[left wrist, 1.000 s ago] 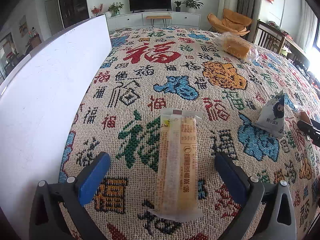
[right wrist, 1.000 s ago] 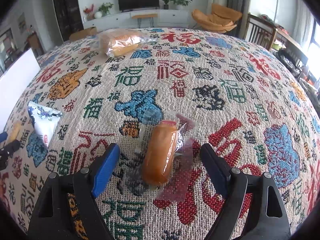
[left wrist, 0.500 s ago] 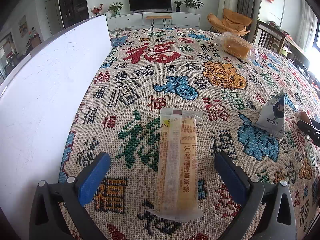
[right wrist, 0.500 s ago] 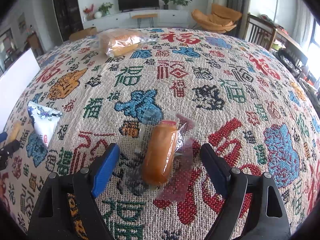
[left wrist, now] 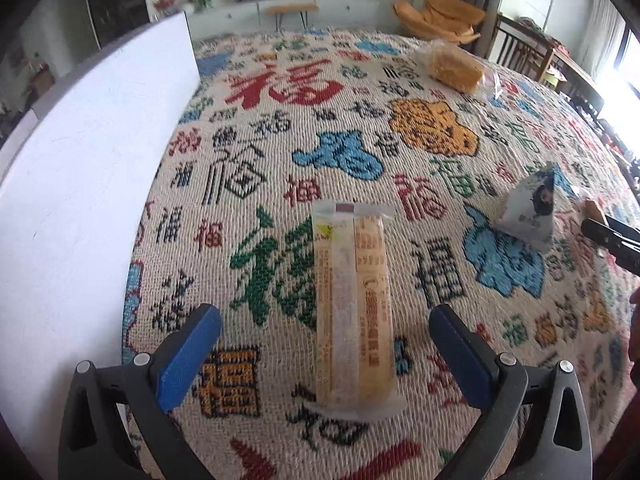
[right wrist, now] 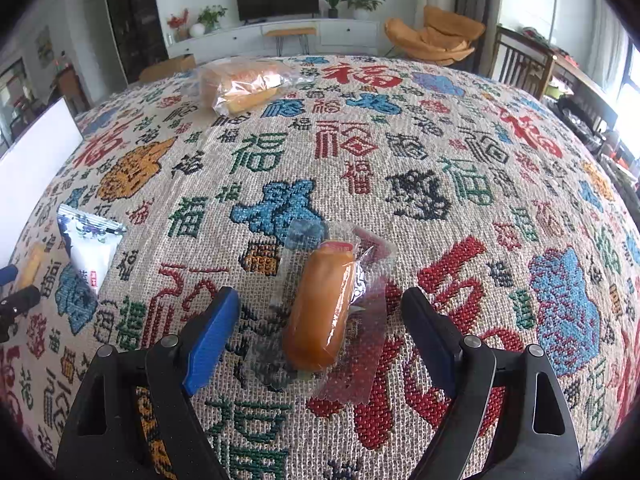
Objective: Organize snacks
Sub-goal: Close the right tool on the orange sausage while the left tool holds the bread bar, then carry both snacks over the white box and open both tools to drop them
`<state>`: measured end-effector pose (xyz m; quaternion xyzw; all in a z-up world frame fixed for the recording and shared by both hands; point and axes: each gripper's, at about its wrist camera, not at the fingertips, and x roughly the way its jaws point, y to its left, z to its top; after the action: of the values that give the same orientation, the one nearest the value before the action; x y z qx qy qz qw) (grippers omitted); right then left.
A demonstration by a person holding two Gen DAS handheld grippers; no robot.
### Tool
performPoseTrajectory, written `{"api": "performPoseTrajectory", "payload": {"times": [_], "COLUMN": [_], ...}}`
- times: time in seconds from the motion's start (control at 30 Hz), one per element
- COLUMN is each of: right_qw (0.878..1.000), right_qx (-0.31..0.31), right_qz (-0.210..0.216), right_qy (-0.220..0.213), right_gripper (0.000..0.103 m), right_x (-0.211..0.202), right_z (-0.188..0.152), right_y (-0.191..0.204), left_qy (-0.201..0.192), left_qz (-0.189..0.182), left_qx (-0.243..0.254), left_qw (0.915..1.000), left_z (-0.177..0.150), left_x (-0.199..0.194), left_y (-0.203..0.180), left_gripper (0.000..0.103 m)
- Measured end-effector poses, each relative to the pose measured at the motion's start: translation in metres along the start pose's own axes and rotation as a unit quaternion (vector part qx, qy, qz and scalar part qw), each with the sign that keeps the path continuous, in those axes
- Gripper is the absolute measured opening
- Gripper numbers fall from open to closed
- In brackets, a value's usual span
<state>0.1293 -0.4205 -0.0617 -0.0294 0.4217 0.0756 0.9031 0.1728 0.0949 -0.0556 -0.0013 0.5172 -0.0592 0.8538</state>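
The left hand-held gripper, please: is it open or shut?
Open. The left hand-held gripper has its blue pads wide apart, either side of the long snack bar, touching neither.

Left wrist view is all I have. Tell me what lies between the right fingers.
Observer: An orange bread roll in a clear wrapper lies between the right gripper's open fingers, touching neither.
Operator: Describe the white pouch from that side.
Observer: The white pouch lies flat, with a crimped seal at its far end and a small red label near its near end.
Operator: Report the roll's direction.
Observer: It points away from the camera, lengthwise between the fingers, leaning slightly right at its far end.
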Motion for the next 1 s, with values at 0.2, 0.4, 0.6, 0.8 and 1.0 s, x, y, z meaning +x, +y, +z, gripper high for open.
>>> {"api": "performPoseTrajectory", "payload": {"times": [0.2,0.4,0.6,0.8,1.0], "right_qw": [0.990,0.983,0.976,0.977,0.982], "right_qx": [0.090,0.065,0.050,0.023,0.041], "right_qz": [0.100,0.082,0.034,-0.008,0.012], "right_qy": [0.037,0.153,0.210,0.212,0.184], "right_gripper": [0.085,0.038,0.025,0.035,0.023], "right_x": [-0.032,-0.024,0.007,0.021,0.004], "right_z": [0.041,0.076,0.064,0.048,0.050], "right_y": [-0.042,-0.028,-0.012,-0.002,-0.005], "left_qy": [0.011,0.002,-0.011,-0.027,-0.051], "left_qz": [-0.062,0.011,0.010,0.006,-0.055], "left_qx": [-0.043,0.035,0.024,0.024,-0.022], "left_qw": [0.9971,0.9993,0.9996,0.9993,0.9969], "left_z": [0.004,0.000,-0.005,-0.007,-0.011], "left_x": [-0.012,-0.005,-0.007,-0.010,-0.034], "left_y": [0.004,-0.028,-0.024,-0.025,-0.015], "left_gripper": [0.085,0.054,0.044,0.029,0.029]}}
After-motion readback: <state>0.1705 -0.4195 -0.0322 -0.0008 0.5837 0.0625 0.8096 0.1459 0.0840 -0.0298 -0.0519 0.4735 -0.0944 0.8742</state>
